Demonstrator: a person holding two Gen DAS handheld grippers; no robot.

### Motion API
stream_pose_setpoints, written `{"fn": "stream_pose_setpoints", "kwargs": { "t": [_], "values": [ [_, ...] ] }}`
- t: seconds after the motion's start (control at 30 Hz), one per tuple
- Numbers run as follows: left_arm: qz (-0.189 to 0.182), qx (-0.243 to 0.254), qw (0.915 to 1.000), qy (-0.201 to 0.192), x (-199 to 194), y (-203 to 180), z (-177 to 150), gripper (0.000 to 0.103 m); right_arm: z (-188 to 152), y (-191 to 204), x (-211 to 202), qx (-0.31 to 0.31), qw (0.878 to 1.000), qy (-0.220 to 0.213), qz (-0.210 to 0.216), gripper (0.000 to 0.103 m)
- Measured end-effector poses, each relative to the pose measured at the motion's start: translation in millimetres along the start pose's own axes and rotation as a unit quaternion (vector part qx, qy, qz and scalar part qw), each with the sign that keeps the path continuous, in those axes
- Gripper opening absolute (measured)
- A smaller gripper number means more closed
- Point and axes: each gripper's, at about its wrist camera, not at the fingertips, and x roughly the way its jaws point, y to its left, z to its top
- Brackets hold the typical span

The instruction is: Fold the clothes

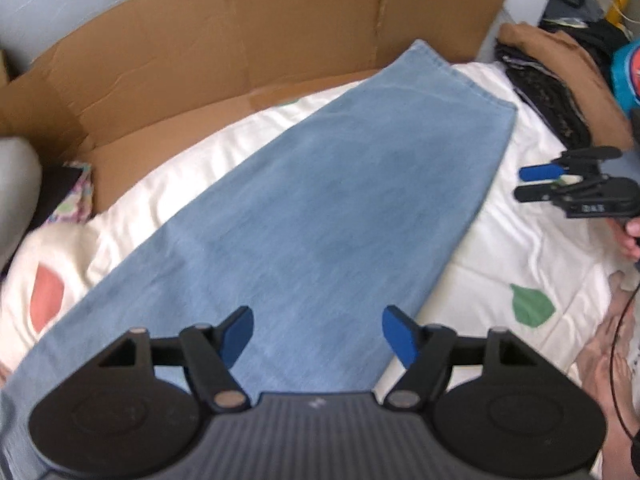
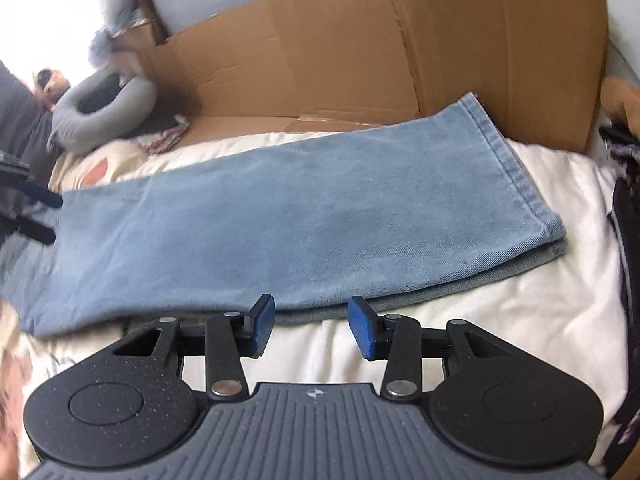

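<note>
Jeans: we see the light-blue jeans lying flat, legs stacked, on the white bedspread, hem to the right (far end in the left view).
Left gripper: our fingers stand wide apart above the denim, nothing between them.
Right gripper: fingers partly open at the near edge of the jeans, gripping nothing.
Backdrop: a flattened cardboard box stands along the far side of the bed.
</note>
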Motion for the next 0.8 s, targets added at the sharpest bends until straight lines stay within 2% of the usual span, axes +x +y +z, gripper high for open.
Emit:
{"fn": "stream_pose_setpoints", "kwargs": {
  "t": [0.3,0.47,0.6,0.8],
  "values": [
    [-0.033,0.038,0.9987,-0.005,11.5,-7.2,-45.1,0.075,-8.8,26.4,1.0,-0.020,1.000,0.010,-0.001,0.048],
    [-0.037,0.058,0.9972,-0.031,27.9,-11.2,-70.2,0.076,-20.2,47.3,8.4,-0.035,0.999,0.032,-0.022,0.048],
    [-0.056,0.051,0.9953,-0.060,39.4,-12.3,-84.5,0.076,-24.9,56.6,10.4,-0.033,0.998,0.046,-0.035,0.048],
    [-0.052,0.053,0.9938,-0.083,50.6,-21.2,-99.1,0.077,-22.4,73.7,6.5,-0.058,0.995,0.062,-0.059,0.048]
  ]
}}
